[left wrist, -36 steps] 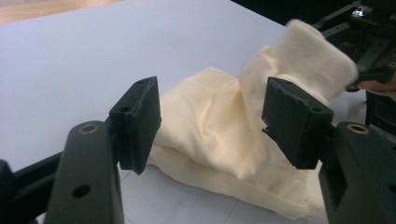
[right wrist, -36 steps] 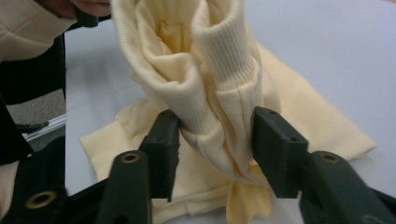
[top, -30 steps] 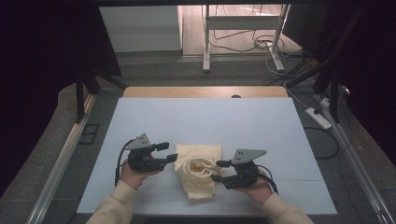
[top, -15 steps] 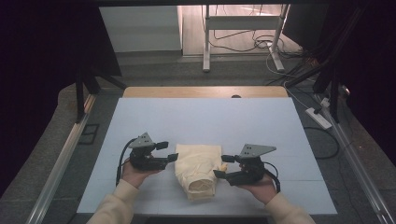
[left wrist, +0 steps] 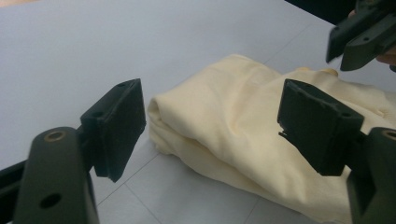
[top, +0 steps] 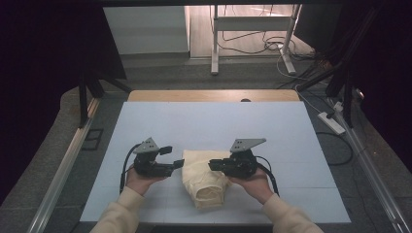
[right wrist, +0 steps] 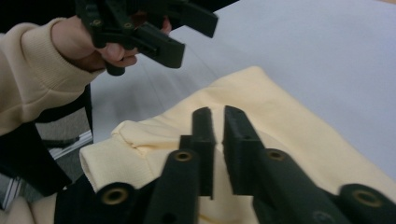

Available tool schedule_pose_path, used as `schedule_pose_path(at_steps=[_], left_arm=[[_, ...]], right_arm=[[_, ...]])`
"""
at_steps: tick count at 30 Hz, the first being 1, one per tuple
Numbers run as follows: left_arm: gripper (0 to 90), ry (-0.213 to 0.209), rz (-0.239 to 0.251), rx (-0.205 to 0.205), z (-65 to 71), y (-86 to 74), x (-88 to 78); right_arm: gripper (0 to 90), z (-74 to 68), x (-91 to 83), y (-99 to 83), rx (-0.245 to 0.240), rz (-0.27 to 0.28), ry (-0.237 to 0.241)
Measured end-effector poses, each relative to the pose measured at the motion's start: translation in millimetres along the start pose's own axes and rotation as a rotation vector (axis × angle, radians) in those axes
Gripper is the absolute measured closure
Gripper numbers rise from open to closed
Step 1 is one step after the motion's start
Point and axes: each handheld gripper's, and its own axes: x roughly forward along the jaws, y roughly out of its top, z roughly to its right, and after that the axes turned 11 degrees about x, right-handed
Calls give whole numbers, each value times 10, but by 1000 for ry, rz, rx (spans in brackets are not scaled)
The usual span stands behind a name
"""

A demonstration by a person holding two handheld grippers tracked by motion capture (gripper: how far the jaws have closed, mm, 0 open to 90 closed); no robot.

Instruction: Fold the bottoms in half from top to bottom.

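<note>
Lying folded on the pale blue worktop [top: 218,121], the cream garment [top: 206,179] runs lengthwise toward the person, between both hands. Left claw [top: 176,157] has just been opening, wide, touching nothing. Right claw [top: 213,165] has just closed, empty, above the cloth. Dark room, cabled floor behind.

Cream garment [left wrist: 261,135] — cut off (lower right) by the frame edge.

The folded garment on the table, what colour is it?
Pale cream-yellow, plain; the folded garment shows best in the left gripper view.
</note>
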Motion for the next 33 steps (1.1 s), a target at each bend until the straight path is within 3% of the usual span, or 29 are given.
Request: schedule_pose_path(at_steps=[10, 21, 33], left_arm=[[220, 2, -14, 4, -7, -21, -4], [218, 7, -22, 0, -16, -37, -9], [214, 14, -30, -10, -35, -54, -14]], right_arm=[[894, -148, 169, -113, -36, -90, 40], [894, -189, 202, -352, -57, -169, 19], [895, -171, 251, -471, -60, -197, 14]])
